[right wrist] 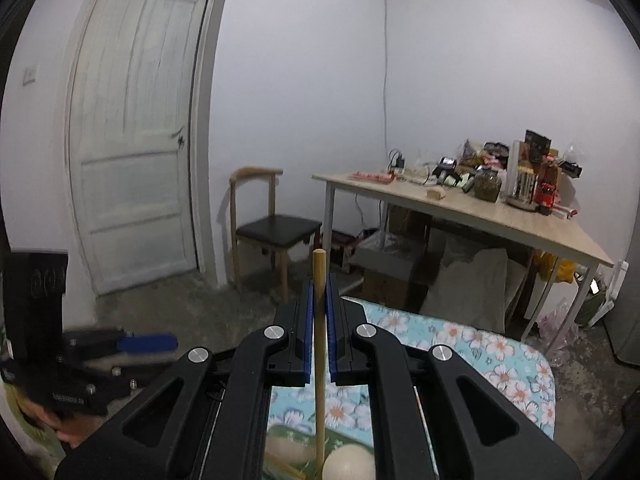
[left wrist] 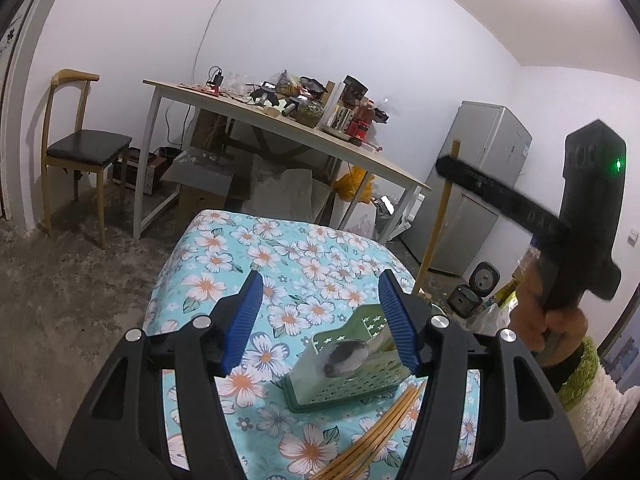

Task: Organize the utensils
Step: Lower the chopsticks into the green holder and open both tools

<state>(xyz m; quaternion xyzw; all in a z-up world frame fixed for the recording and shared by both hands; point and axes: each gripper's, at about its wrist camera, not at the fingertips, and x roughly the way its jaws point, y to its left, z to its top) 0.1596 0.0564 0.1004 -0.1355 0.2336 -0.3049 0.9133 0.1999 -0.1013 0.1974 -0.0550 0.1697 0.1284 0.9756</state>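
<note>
- Left tongs (left wrist: 320,320): black arms, blue ribbed pads (left wrist: 248,320), jaws apart, nothing between them; they hang over the turquoise floral-print cloth (left wrist: 248,248) on the low tabletop.
- Pale green perforated plastic utensil basket (left wrist: 352,380) stands on the cloth, lower right between the left tongs' arms; right pad overlaps its far rim in view, contact cannot be told.
- Metal spoon with grey bowl (left wrist: 346,354) lies in the basket, bowl toward the near wall.
- Bundle of bamboo chopsticks (left wrist: 372,436) lies on the cloth just in front of the basket, slanting toward the bottom edge.
- Right tongs (right wrist: 319,292): blue pads closed on a thin, round light wooden stick (right wrist: 319,344), held upright, top end poking above the pads.
- From the left wrist view the same stick shows at right (left wrist: 438,220), slightly tilted, with the right gripper body blurred and a hand (left wrist: 560,320) round its handle.
- Under the right tongs: two pale rounded wooden ends (right wrist: 348,464), blurred, over a green surface; what they are, cannot tell.
- Left gripper shows in the right wrist view at lower left, one blue pad (right wrist: 148,342) seen side-on.
- Background: wooden desk with white legs (right wrist: 500,216) covered in clutter, wooden chair with black seat (right wrist: 276,228), white panel door (right wrist: 136,132), grey fridge (left wrist: 480,184).
</note>
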